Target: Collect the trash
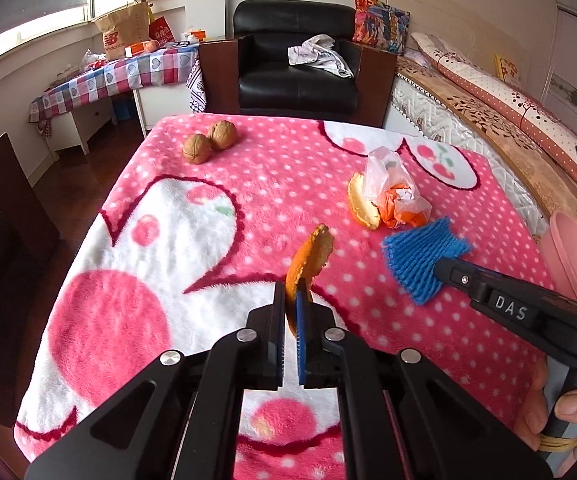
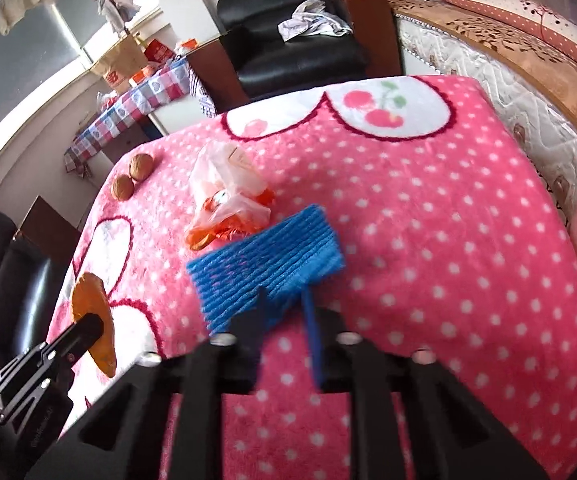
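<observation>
My left gripper [image 1: 291,296] is shut on a piece of orange peel [image 1: 308,260] and holds it above the pink dotted blanket [image 1: 280,176]; the peel also shows in the right wrist view [image 2: 90,300]. My right gripper [image 2: 284,300] is shut on a blue foam fruit net [image 2: 264,264], seen also in the left wrist view [image 1: 420,260]. A clear plastic bag with orange scraps [image 1: 396,192] lies on the blanket beside another peel [image 1: 362,206]. The bag also shows in the right wrist view [image 2: 228,196].
Two walnuts [image 1: 208,142] lie at the blanket's far left, also in the right wrist view [image 2: 132,178]. A pink bin [image 1: 564,248] stands at the right edge. A black armchair [image 1: 296,64] is beyond the table, a bed [image 1: 488,92] to the right.
</observation>
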`<state>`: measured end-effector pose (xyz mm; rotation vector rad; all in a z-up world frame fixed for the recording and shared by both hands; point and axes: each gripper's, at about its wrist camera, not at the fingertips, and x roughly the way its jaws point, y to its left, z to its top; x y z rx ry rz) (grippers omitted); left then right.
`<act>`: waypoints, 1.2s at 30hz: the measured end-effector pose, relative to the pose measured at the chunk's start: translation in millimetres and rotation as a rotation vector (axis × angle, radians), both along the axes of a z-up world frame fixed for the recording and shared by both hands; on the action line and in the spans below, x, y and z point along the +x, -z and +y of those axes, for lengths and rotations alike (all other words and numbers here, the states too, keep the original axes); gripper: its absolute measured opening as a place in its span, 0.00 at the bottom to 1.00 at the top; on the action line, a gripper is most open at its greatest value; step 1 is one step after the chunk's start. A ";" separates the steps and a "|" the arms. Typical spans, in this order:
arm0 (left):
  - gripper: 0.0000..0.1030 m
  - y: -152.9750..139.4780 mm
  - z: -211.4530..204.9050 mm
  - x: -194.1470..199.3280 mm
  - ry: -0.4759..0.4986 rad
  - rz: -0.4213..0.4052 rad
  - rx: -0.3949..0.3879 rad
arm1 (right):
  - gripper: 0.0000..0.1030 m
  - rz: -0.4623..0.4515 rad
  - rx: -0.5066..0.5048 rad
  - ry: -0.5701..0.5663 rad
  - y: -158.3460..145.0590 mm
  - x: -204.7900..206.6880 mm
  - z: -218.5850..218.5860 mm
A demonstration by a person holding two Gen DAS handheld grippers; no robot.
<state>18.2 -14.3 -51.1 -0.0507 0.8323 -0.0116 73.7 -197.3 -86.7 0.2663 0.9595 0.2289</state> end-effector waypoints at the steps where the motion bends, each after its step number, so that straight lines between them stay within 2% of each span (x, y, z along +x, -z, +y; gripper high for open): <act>1: 0.04 -0.8 0.1 -0.6 0.000 -0.003 0.001 | 0.06 -0.007 0.002 -0.004 -1.2 -1.5 0.8; 7: 0.04 -5.0 -2.7 -2.6 0.001 -0.027 0.013 | 0.01 -0.073 -0.011 -0.017 -16.7 -19.6 -2.2; 18: 0.04 -20.0 -26.9 -4.7 0.037 -0.080 0.043 | 0.01 -0.216 -0.103 -0.001 -52.3 -66.9 -29.1; 36: 0.04 -50.1 -117.2 -8.6 0.197 -0.204 0.099 | 0.01 -0.279 -0.103 0.164 -76.4 -111.3 -108.9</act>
